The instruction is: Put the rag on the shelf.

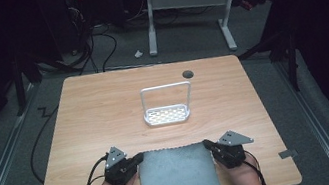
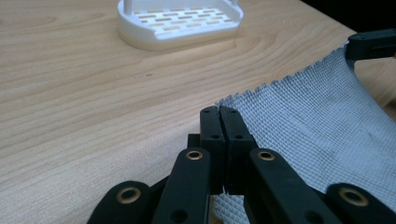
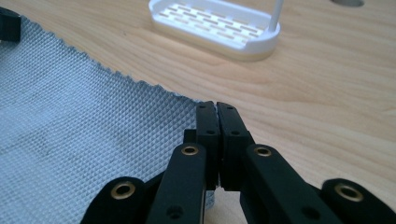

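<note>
A grey waffle-weave cloth (image 1: pixel 176 176) lies flat at the table's near edge and hangs over the front. My left gripper (image 1: pixel 139 158) is at the cloth's far left corner, my right gripper (image 1: pixel 206 144) at its far right corner. In the left gripper view the jaws (image 2: pixel 219 112) are pressed together with the cloth (image 2: pixel 317 116) edge pinched between them. The right gripper view shows the same: jaws (image 3: pixel 216 106) shut on the corner of the cloth (image 3: pixel 84 121). A hand holds each gripper from the bottom edge.
A white slotted tray with a tall wire handle (image 1: pixel 167 115) stands at the middle of the wooden table (image 1: pixel 95 114), beyond the cloth. A round cable hole (image 1: pixel 188 74) sits near the far edge. Dark floor, cables and a desk frame lie behind the table.
</note>
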Demonstrator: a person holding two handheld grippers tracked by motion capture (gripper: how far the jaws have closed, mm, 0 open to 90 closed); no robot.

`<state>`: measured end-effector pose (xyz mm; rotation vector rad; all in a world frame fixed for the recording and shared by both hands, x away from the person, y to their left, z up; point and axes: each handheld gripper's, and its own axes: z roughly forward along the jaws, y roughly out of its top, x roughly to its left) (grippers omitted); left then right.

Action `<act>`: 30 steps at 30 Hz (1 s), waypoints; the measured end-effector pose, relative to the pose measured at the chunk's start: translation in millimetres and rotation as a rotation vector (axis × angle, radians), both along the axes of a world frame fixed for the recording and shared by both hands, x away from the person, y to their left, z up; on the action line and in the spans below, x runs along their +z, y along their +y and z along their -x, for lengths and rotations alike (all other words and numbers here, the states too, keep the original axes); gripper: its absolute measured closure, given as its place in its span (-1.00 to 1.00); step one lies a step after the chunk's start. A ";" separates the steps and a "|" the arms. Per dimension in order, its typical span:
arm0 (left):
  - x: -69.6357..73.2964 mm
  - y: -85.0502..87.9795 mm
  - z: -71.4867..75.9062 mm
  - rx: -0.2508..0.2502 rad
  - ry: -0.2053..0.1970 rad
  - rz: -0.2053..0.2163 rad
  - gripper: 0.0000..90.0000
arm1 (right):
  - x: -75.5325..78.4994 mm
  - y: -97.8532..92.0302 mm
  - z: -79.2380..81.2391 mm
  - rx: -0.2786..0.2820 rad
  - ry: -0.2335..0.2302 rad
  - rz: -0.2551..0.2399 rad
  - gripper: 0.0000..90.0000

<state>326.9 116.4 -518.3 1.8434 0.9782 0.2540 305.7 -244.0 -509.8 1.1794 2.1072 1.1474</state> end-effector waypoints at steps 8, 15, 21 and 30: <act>16.0 2.5 7.7 0.003 -0.054 0.052 0.97 | 12.4 3.5 6.5 0.008 -0.067 -0.019 0.99; 32.0 -0.5 12.7 -0.006 -0.113 0.056 0.98 | 26.4 5.2 11.7 0.003 -0.128 -0.036 0.99; 49.3 -0.8 11.6 -0.007 -0.154 0.052 0.98 | 40.1 4.7 12.9 0.000 -0.175 -0.028 0.99; 76.0 0.1 3.8 0.013 -0.217 0.072 0.98 | 62.6 -1.0 6.3 -0.012 -0.241 -0.065 0.99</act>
